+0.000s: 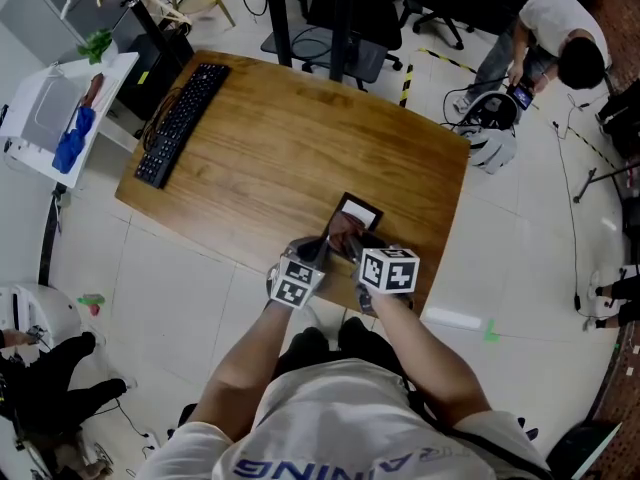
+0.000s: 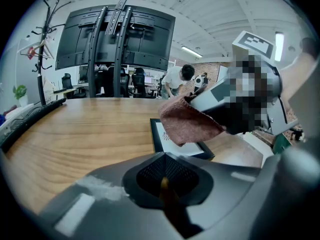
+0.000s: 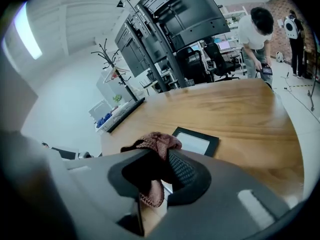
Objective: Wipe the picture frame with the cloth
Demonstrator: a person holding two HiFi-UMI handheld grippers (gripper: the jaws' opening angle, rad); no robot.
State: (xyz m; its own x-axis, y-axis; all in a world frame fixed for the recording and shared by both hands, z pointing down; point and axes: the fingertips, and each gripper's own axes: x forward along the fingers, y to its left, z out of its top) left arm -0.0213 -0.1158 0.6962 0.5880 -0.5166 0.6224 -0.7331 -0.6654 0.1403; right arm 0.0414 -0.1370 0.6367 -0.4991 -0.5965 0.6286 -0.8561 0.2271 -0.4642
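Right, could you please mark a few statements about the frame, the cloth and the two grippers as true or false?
1. The right gripper is clamped on the cloth. True.
2. The picture frame stands upright. False: it lies flat on the table.
3. The keyboard touches the frame. False: it lies well apart from it, at the table's far left side.
4. The left gripper holds nothing. True: its jaws are together.
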